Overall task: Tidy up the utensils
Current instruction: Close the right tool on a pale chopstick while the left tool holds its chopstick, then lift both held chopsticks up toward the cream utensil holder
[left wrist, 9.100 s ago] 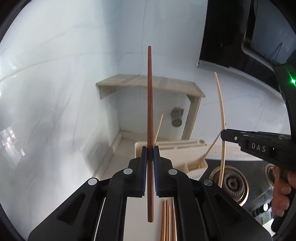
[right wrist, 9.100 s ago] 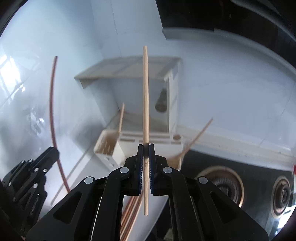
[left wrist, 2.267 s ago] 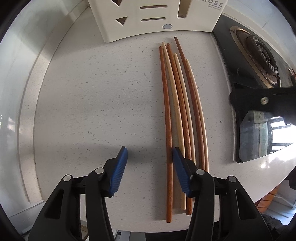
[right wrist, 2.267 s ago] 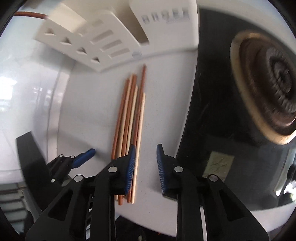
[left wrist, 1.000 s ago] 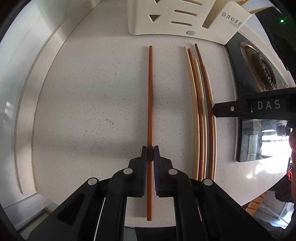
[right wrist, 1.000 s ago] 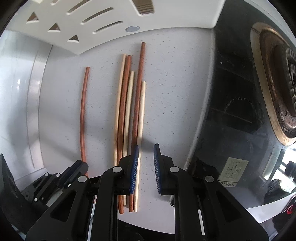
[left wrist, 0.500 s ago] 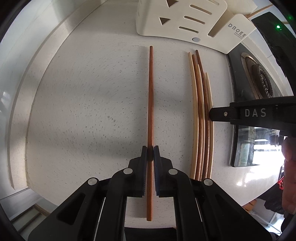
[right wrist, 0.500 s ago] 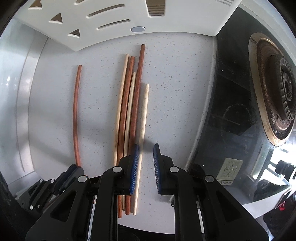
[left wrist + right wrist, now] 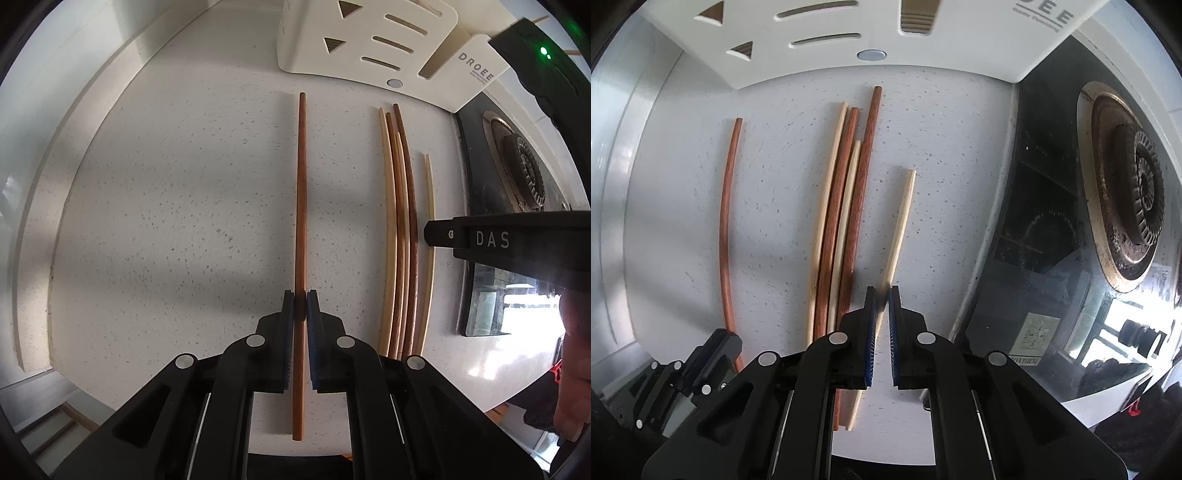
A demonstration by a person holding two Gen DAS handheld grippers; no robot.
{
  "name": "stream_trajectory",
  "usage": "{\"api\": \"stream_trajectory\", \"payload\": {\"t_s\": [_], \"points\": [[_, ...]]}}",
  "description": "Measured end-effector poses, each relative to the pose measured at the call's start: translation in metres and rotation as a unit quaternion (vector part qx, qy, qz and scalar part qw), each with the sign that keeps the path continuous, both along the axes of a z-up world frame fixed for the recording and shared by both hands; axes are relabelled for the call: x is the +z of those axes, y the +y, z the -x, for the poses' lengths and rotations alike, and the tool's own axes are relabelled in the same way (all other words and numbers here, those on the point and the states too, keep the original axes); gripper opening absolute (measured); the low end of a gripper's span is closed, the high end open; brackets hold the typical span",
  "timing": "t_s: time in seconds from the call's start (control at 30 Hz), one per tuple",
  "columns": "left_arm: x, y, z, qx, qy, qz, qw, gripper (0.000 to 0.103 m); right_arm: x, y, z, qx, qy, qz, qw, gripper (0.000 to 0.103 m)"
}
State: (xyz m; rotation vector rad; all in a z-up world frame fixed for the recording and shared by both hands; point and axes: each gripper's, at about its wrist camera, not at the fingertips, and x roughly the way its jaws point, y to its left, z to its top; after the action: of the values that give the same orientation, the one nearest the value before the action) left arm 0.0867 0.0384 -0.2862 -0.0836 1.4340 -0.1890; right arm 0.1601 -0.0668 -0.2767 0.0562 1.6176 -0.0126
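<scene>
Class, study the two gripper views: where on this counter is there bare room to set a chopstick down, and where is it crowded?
Bare counter lies between the wall edge and the dark chopstick in the left gripper. A narrower strip runs between that chopstick and the bundle of four. It is crowded from the bundle to the stove, where the right gripper pinches a pale chopstick.

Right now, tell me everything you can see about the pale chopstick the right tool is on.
The pale chopstick is a thin, round, light wooden stick, plain and unmarked. It lies angled slightly apart from the bundle of four chopsticks, near the black stovetop's edge. The right tool is shut on its lower part, blue pads pressing both sides. Its far end points toward the white utensil holder. Whether it rests on the speckled counter is unclear.
</scene>
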Motion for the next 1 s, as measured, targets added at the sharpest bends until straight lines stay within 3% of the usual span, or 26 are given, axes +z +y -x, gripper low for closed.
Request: {"api": "stream_trajectory", "payload": {"t_s": [0.27,0.43,0.67,1.0], "points": [[0.001,-0.014,0.000,-0.022,0.004,-0.044,0.9988,0.007,-0.002,-0.019,-0.002,-0.025,0.014,-0.064,0.998,0.005],[0.000,-0.022,-0.004,-0.029,0.018,-0.063,0.9974,0.007,0.009,-0.028,0.009,-0.033,-0.001,-0.102,0.994,0.005],[0.000,-0.032,-0.005,-0.045,0.025,-0.086,0.9950,0.006,0.024,-0.049,0.022,-0.042,-0.029,-0.124,0.991,0.005],[0.007,-0.028,0.005,-0.047,0.010,-0.076,0.9960,0.006,0.037,-0.074,0.043,-0.040,-0.080,-0.118,0.989,0.005]]}}
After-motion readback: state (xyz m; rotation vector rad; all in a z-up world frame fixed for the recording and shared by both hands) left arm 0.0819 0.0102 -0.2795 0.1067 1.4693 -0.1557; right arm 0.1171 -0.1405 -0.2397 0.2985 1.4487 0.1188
